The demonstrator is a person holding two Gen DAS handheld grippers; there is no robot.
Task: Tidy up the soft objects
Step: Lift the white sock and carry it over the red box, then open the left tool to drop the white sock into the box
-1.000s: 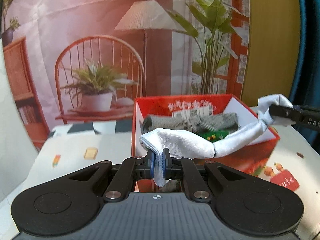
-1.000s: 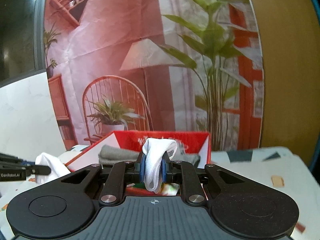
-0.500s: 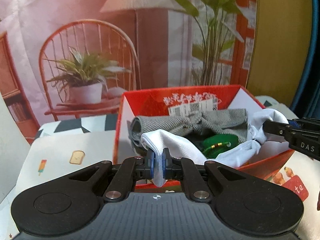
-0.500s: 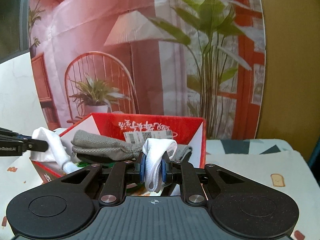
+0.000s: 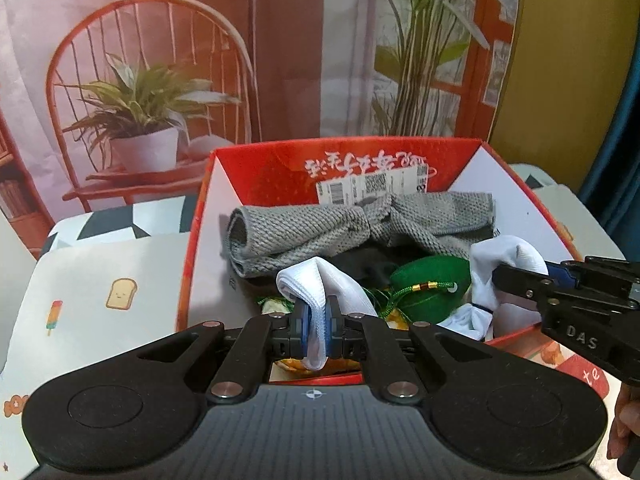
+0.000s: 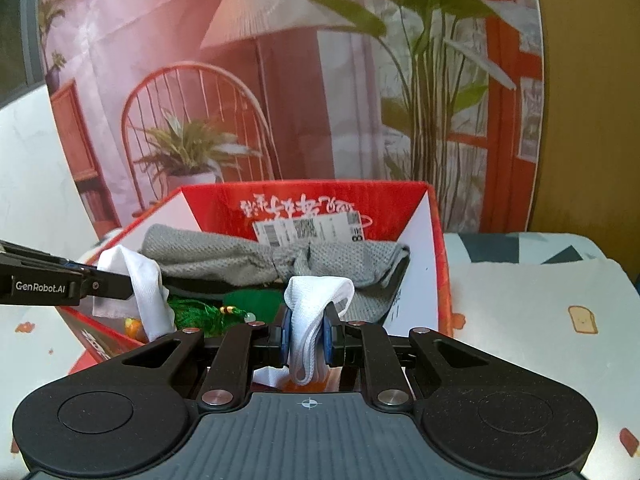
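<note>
A white sock (image 5: 320, 280) is held at both ends over the open red box (image 5: 200, 216). My left gripper (image 5: 316, 330) is shut on one end, my right gripper (image 6: 306, 334) on the other end (image 6: 316, 292). The sock's middle sags into the box among a grey knit cloth (image 5: 320, 228), a green plush item (image 5: 432, 284) and something dark. In the right wrist view the left gripper's fingers (image 6: 104, 282) pinch the sock's far end (image 6: 140, 280) over the box's left wall (image 6: 176, 208). The right gripper's fingers (image 5: 520, 280) show at the right of the left wrist view.
The box stands on a white tablecloth (image 5: 100, 280) printed with toast and ice-lolly pictures. A printed backdrop of a chair (image 5: 148, 80), a lamp and plants hangs close behind the box. A yellow wall (image 6: 592, 120) is at the right.
Both grippers have moved forward and down over the box with the sock. The sock, stretched above the box's front before, now sags inside it.
</note>
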